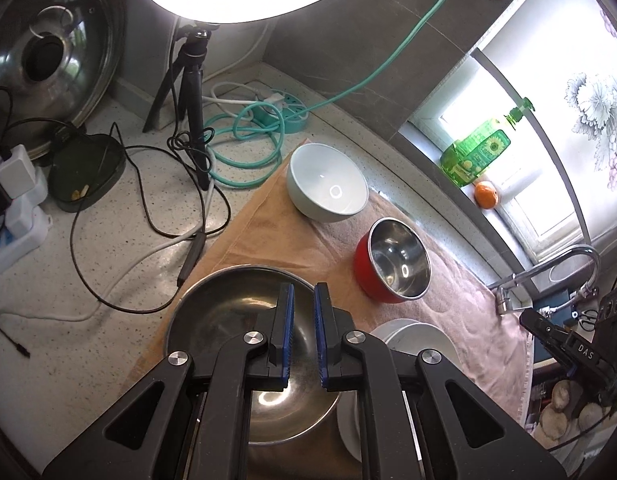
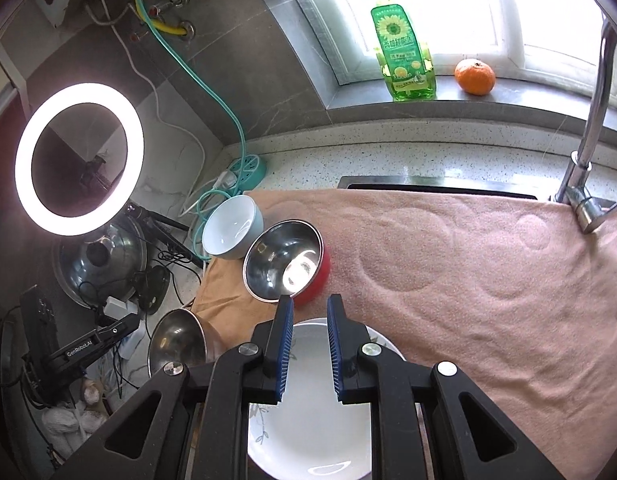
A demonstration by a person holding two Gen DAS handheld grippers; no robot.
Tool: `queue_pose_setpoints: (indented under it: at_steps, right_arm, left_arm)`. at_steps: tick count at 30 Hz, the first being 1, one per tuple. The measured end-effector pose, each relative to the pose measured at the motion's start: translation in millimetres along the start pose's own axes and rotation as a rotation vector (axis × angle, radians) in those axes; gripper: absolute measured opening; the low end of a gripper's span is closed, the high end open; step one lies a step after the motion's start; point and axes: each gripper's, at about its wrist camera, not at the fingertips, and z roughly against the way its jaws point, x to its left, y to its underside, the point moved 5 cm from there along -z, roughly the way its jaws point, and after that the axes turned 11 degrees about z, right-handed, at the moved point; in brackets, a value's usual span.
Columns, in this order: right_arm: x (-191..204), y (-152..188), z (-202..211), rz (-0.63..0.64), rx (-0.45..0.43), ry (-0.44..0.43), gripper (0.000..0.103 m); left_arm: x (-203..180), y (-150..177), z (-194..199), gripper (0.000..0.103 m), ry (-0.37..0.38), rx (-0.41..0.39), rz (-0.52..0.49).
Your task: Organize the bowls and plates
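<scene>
Three bowls [image 1: 327,182], one white plate [image 2: 308,432], two grippers [image 1: 304,336] parted

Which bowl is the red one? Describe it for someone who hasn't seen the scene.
Find the pinkish towel spread on the counter. Near its left end sit three bowls; the red bowl lies between the pale blue bowl and the white plate. Only it has a red outside with a steel lining.

The left claw [image 1: 304,334] hid the near part of the steel bowl [image 1: 220,312] beneath it. Under the right claw [image 2: 308,346], the plate [image 2: 308,432] ran off the bottom edge.
</scene>
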Motion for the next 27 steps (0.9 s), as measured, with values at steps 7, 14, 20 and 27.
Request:
queue_pose_setpoints:
  at_steps: [7, 14, 20, 27]
  right_arm:
    - [-19.1, -19.2, -19.0, 0.060, 0.042, -0.051, 0.016]
    - [-36.1, -34.5, -47.7, 0.086, 0.091, -0.103, 0.016]
    - [-40.6, -43.0, -79.0, 0.101, 0.141, -0.150, 0.016]
    - [-36.5, -45.5, -111.5, 0.093, 0.190, -0.206, 0.016]
  left_arm:
    - [-26.3, 10.7, -16.4, 0.008, -0.020, -0.004, 0.015]
    - [-47.6, 13.6, -41.4, 0.009, -0.035, 0.007, 0.031]
    - [-61.1, 10.2, -66.4, 0.009, -0.059, 0.021, 0.043]
    - [-72.6, 9.1, -86.4, 0.009, -0.070, 0.052, 0.031]
